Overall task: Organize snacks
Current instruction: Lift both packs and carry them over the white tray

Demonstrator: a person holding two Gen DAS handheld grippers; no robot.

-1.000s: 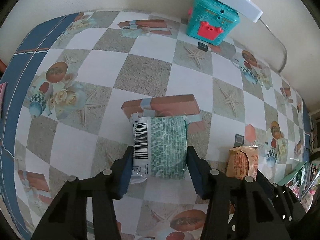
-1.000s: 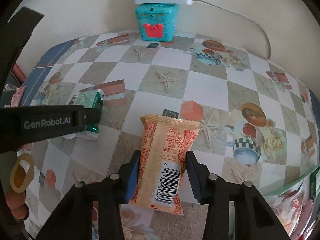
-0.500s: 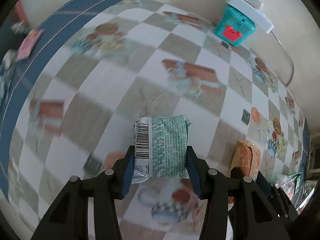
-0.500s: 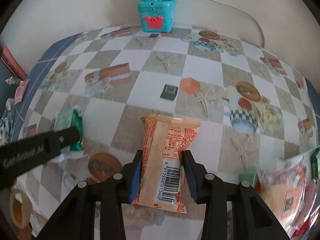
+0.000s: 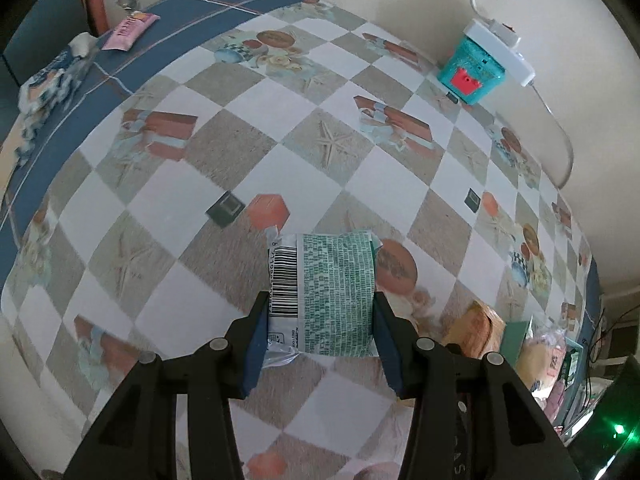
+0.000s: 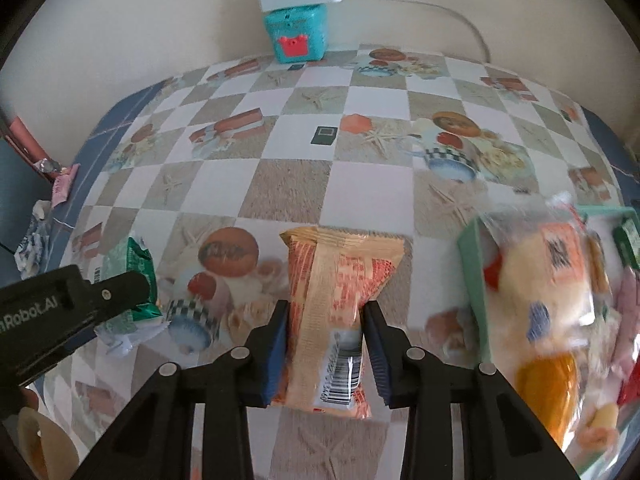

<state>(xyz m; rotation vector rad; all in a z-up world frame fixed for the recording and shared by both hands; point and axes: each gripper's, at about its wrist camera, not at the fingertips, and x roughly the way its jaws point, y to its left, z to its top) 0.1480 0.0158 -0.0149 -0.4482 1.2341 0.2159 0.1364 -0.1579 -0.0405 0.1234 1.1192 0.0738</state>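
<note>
Checkered bench (image 6: 288,184): green tray (image 6: 472,264) at 3 o'clock holds bagged snacks (image 6: 548,280); right gripper (image 6: 325,328) clenches orange packet (image 6: 340,280), left gripper (image 5: 318,328) grasps green packet (image 5: 332,288)

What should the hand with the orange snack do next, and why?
Probably carry it a little further right, over the green tray. The right gripper is already squeezing the orange packet, and the tray already holds other snacks.
</note>
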